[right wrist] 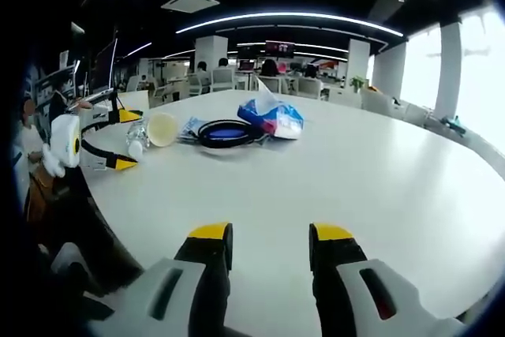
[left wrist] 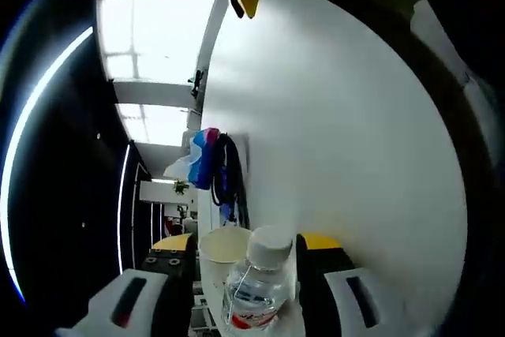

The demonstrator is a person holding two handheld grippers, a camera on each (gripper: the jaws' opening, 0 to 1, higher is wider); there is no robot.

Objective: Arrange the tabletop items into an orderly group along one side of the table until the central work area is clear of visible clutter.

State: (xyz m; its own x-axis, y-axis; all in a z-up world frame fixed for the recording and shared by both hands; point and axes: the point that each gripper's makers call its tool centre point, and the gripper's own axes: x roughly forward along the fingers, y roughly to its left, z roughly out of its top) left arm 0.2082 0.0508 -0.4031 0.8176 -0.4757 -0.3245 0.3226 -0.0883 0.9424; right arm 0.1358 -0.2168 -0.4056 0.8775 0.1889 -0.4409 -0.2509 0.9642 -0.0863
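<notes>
Two hand-held grippers are mine to manage: the left hand-held gripper [left wrist: 248, 274] has its yellow-tipped jaws on either side of a clear plastic water bottle with a white cap and red label [left wrist: 258, 286], and it looks clamped on it, though I cannot be sure the pads press the sides; a pale paper cup [left wrist: 224, 249] sits just behind the bottle. To do this step well, I judge I should keep the bottle upright, carry it low and set it beside the cup without knocking it. Beyond lie a coil of black cable [left wrist: 230, 179] and a blue, pink and white plastic packet [left wrist: 203, 155], all near one edge of the white round counter [left wrist: 355, 140]. My left view is rolled hard, the counter standing like a wall. My right hand-held gripper [right wrist: 268, 244] hovers level over the bare counter [right wrist: 355, 179], jaws apart and holding nothing, well apart from the cluster, with my left gripper seen at the far left by the bottle.
</notes>
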